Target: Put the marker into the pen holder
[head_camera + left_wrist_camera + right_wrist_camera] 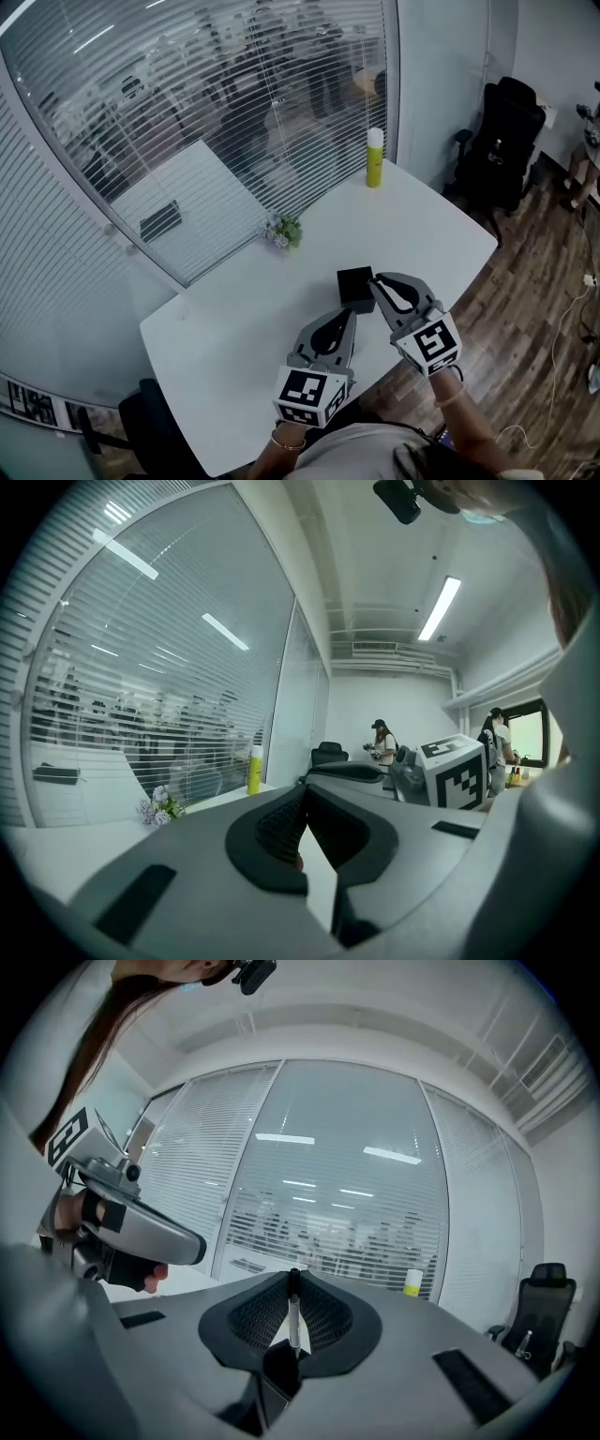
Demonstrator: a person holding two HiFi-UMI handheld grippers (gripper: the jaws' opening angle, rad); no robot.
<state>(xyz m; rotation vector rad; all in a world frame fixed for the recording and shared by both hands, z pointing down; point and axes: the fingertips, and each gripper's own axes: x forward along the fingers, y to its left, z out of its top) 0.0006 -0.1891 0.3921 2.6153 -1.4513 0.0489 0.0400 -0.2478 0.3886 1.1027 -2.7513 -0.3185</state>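
A black square pen holder [354,287] stands on the white table [234,328] near its front edge. My right gripper [375,280] reaches over the holder's right rim. In the right gripper view its jaws are shut on a thin white marker [294,1321] with a black cap, held upright, the cap at the fingertips of the right gripper [293,1279]. The marker's lower end sits over the dark pen holder [279,1365]. My left gripper [348,316] rests just in front of the holder. The left gripper [303,792] has its tips together with nothing between them.
A yellow bottle [374,157] stands at the table's far corner by the blinds. A small flower bunch [283,232] lies near the window edge. A black office chair [502,141] is off the table's right side. People [382,742] stand far across the room.
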